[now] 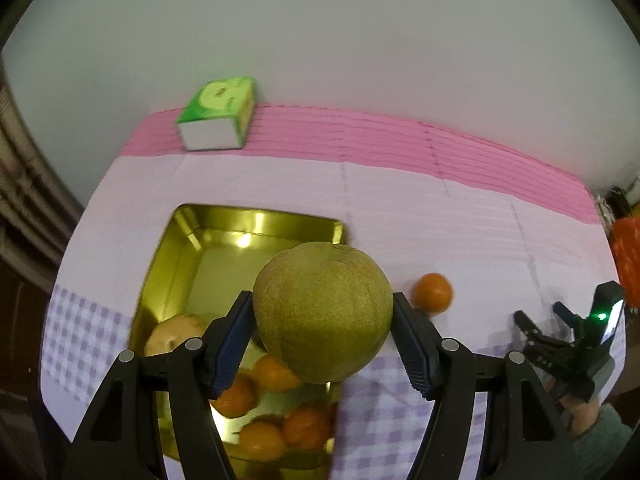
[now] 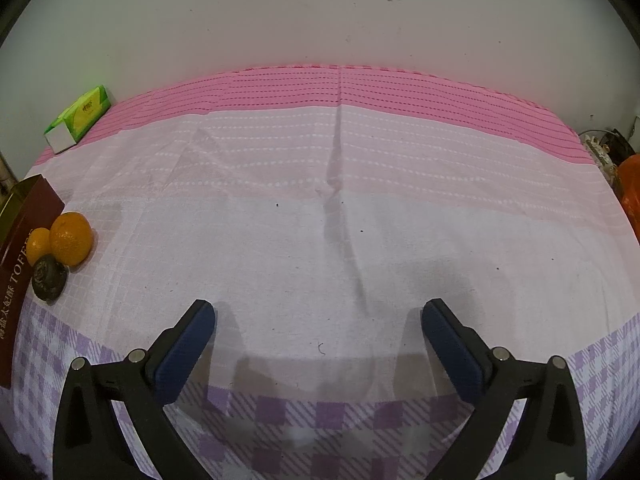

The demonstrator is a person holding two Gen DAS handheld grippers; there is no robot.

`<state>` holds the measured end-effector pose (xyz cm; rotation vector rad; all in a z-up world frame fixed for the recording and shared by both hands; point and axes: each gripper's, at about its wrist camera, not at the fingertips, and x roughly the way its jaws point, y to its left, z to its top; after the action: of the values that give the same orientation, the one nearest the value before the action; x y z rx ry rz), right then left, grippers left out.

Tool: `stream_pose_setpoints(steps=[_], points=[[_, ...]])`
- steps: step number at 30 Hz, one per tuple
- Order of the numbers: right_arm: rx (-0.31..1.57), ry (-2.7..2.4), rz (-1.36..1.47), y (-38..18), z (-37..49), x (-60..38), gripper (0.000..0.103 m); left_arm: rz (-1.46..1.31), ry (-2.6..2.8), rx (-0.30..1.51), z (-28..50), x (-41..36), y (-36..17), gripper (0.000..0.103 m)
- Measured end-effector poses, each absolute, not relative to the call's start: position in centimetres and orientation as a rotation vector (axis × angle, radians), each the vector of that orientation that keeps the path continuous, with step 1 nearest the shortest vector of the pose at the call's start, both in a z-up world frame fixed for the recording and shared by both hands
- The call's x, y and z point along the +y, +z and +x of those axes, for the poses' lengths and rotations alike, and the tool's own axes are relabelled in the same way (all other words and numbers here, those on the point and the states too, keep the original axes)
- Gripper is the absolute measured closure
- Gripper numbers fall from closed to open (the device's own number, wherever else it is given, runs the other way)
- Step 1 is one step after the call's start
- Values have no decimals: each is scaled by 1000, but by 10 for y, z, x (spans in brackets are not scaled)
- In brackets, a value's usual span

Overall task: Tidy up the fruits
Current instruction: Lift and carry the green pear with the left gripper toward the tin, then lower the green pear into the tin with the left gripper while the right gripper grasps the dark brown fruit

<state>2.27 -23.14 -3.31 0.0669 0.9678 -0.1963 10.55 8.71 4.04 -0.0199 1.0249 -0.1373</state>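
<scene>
My left gripper [image 1: 322, 304] is shut on a large green-yellow pear [image 1: 324, 312], held above the right rim of a gold tin [image 1: 176, 248]. Inside the tin lie several oranges [image 1: 276, 372] and a pale pear [image 1: 174, 334]. One orange [image 1: 433, 293] sits on the cloth to the right of the tin. My right gripper [image 2: 320, 312] stands open over bare cloth with nothing between its fingers; it also shows at the right in the left wrist view [image 1: 544, 318]. Two oranges [image 2: 71, 239] and a dark round fruit [image 2: 49, 276] rest against the tin's dark red side [image 2: 24, 248].
A green tissue pack [image 1: 218, 114] [image 2: 78, 118] lies on the pink band at the back left, near the wall. An orange bag [image 2: 630, 192] hangs off the table's right edge. The checked cloth covers the whole table [image 2: 340, 220].
</scene>
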Motion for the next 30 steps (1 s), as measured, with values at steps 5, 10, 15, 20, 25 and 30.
stream_pose_setpoints(steps=[5, 10, 15, 20, 25, 30], points=[[985, -217, 76, -33, 25, -230, 1, -53, -93, 1036, 100, 112, 32, 36], [1010, -213, 66, -28, 27, -225, 4, -73, -53, 1043, 91, 133, 23, 36], [980, -125, 36, -10, 19, -197, 6, -97, -30, 1045, 85, 148, 17, 36], [960, 21, 28, 6, 18, -151, 12, -111, -26, 1052, 78, 155, 15, 36], [963, 123, 26, 7, 18, -114, 26, -116, -9, 1041, 71, 164, 18, 36], [993, 182, -3, -1, 26, -87, 36, -132, 12, 1050, 64, 174, 18, 36]])
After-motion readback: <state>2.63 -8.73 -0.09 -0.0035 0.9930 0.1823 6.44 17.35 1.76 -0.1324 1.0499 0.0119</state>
